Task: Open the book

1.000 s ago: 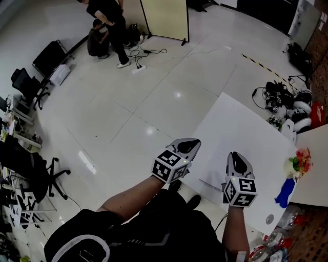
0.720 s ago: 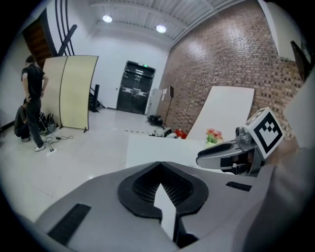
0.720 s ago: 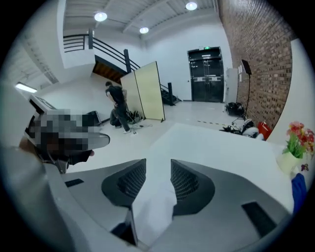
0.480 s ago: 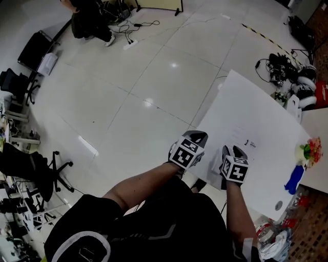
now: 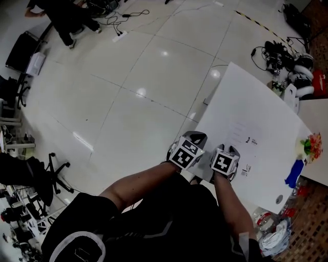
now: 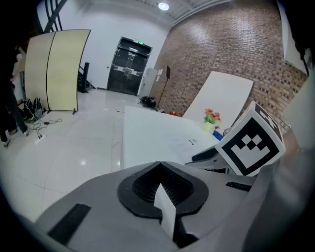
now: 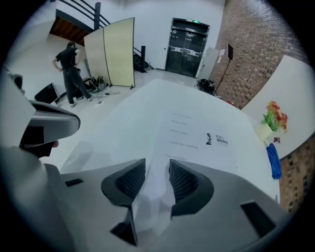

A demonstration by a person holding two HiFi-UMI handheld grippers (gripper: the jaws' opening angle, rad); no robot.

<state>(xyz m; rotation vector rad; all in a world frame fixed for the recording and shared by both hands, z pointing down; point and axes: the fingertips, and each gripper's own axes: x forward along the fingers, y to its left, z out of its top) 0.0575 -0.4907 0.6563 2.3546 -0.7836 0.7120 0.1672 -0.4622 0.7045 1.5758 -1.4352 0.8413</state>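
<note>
In the head view, a pot of flowers (image 5: 307,147) stands at the far right edge of the white desk (image 5: 246,97), with a blue thing (image 5: 293,174) just beside it. The white book (image 5: 245,141) lies flat near the front edge, and the left tool (image 5: 195,137) and right tool (image 5: 233,152) sit side by side at its near corner. On the floor well beyond are cables (image 5: 277,56), office chairs (image 5: 48,171) and a person (image 5: 64,13). In the left gripper view, the left tool (image 6: 160,189) is clenched on a thin white leaf (image 6: 166,212) seen edge-on; whether it belongs to the book cannot be told. The flowers (image 6: 211,116) stand at the desk's far end, and a folding screen (image 6: 56,71) stands on the floor to the left. In the right gripper view, the right tool (image 7: 156,179) is grasping a thin glossy page (image 7: 153,197) that rises from the book (image 7: 199,138), which lies printed side up just ahead. The flowers (image 7: 273,116) and the blue thing (image 7: 272,160) are to the right.
</note>
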